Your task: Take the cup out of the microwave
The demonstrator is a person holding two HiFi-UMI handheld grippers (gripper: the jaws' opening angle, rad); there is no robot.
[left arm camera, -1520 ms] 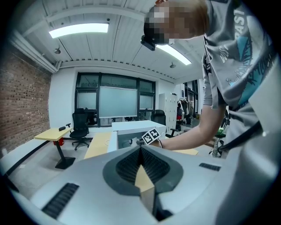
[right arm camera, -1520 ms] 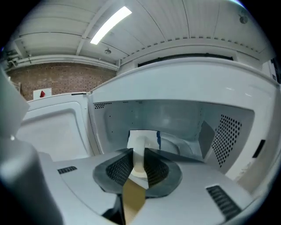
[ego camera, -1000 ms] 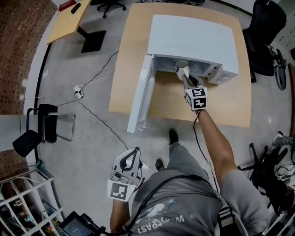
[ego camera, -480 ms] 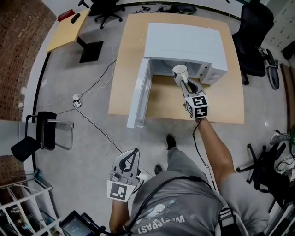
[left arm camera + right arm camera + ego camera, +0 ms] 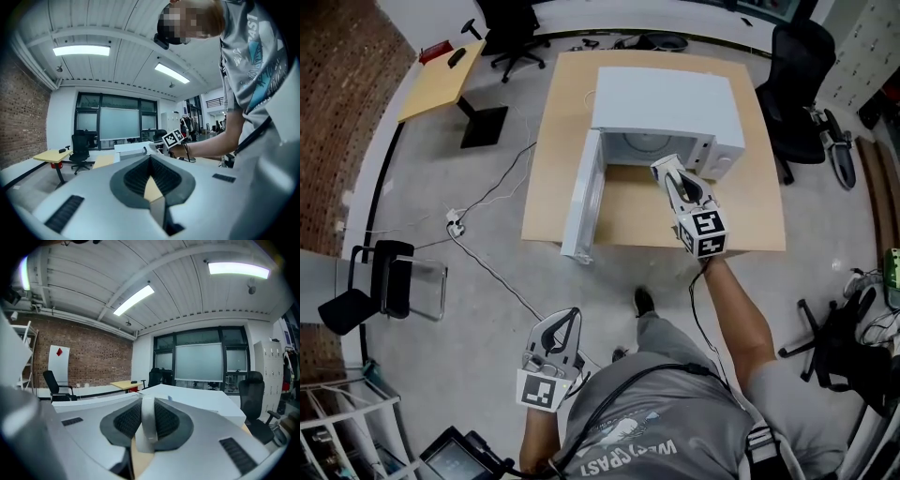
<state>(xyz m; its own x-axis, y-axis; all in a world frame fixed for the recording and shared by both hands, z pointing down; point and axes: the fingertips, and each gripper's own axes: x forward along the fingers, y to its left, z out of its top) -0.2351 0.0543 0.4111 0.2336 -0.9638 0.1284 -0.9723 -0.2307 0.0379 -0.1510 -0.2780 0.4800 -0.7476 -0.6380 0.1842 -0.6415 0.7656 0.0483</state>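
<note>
The white microwave (image 5: 666, 98) stands on the wooden table (image 5: 750, 216) with its door (image 5: 584, 202) swung open to the left. My right gripper (image 5: 673, 180) is shut on the white cup (image 5: 662, 166) and holds it in the air just in front of the microwave's opening. In the right gripper view the cup's white wall (image 5: 148, 425) is pinched between the dark pads (image 5: 124, 420); the jaws have just been closing on it. My left gripper (image 5: 570, 319) hangs low beside the person's body, shut and empty, its tips meeting in the left gripper view (image 5: 150, 159).
A black office chair (image 5: 797, 84) stands to the right of the table. A yellow side table (image 5: 441, 66) sits at the far left. A cable and power strip (image 5: 455, 222) lie on the floor left of the table, near a black chair (image 5: 384, 272).
The right gripper has drawn the cup from the microwave's mouth out over the table and lifted it. The left gripper has barely shifted.
</note>
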